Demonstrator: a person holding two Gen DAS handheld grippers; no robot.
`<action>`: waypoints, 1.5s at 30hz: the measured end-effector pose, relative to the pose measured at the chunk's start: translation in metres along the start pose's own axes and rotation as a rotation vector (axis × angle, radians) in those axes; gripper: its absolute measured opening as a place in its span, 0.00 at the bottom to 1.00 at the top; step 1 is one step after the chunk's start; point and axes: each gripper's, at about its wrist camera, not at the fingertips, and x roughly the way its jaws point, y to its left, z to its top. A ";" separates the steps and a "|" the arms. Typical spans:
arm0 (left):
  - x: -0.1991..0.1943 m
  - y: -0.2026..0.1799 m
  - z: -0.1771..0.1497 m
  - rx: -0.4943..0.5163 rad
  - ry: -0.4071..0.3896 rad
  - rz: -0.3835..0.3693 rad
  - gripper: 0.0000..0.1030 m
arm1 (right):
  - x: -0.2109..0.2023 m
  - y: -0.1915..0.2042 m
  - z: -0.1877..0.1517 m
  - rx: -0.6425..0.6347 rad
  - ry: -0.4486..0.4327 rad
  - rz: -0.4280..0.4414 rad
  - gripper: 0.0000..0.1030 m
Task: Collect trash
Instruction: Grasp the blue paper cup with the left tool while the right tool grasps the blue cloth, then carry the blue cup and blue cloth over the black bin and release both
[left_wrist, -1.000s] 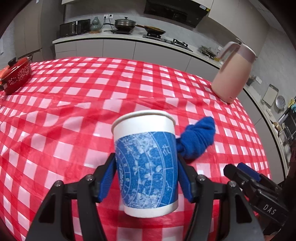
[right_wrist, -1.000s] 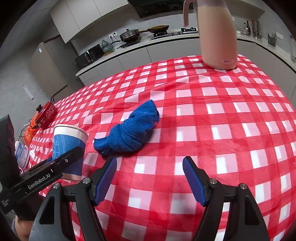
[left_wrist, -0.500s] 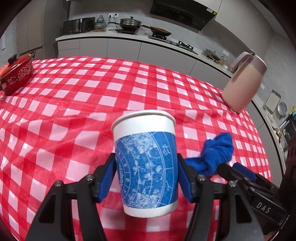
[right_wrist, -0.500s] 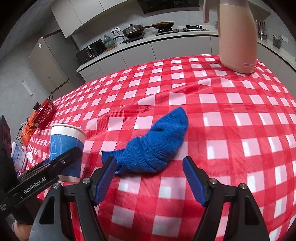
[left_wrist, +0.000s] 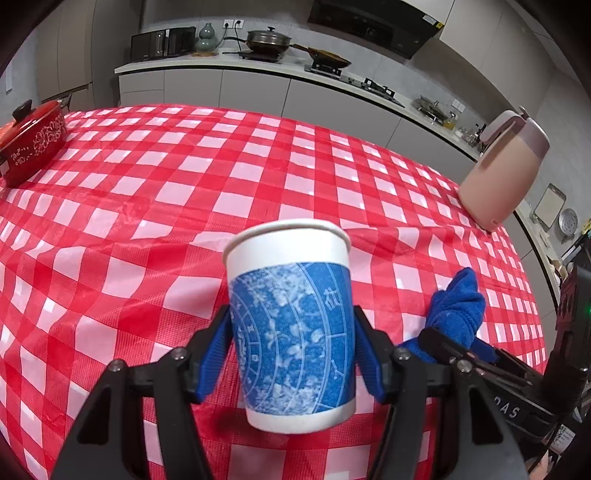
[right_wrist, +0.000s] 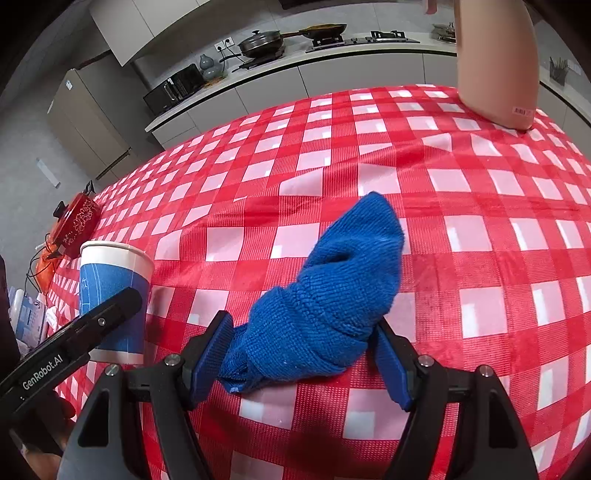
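The left gripper (left_wrist: 291, 354) is holding the paper cup (left_wrist: 290, 325) between its two blue pads, which are pressing on the cup's sides at about mid height. The cup is standing upright and is looking lifted a little above the checked tablecloth (left_wrist: 184, 192), though I cannot tell this for sure.

The right gripper (right_wrist: 301, 360) is spread wide and is not gripping anything. The blue cloth (right_wrist: 325, 295) is lying on the tablecloth just beside the cup, on the cup's right. The near, thin end of the cloth is sitting between the right gripper's open fingers; whether the pads are touching it I cannot tell. Its long axis is running away from this gripper, slanting up and to the right, toward the pink kettle (right_wrist: 495, 59) that is standing well apart from the cup at the far side.

So the right gripper is the nearer one. In my judgement it needs only to close on the bunched near end, since the fingers are already standing across the cloth's width.
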 end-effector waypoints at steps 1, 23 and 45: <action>0.000 0.000 0.000 0.000 -0.001 0.000 0.62 | -0.001 0.000 -0.001 0.000 -0.009 0.002 0.67; -0.027 -0.065 -0.030 0.069 -0.017 -0.061 0.62 | -0.075 -0.045 -0.032 0.009 -0.090 -0.001 0.43; -0.046 -0.258 -0.125 0.055 -0.007 -0.109 0.62 | -0.207 -0.236 -0.093 -0.018 -0.139 -0.039 0.43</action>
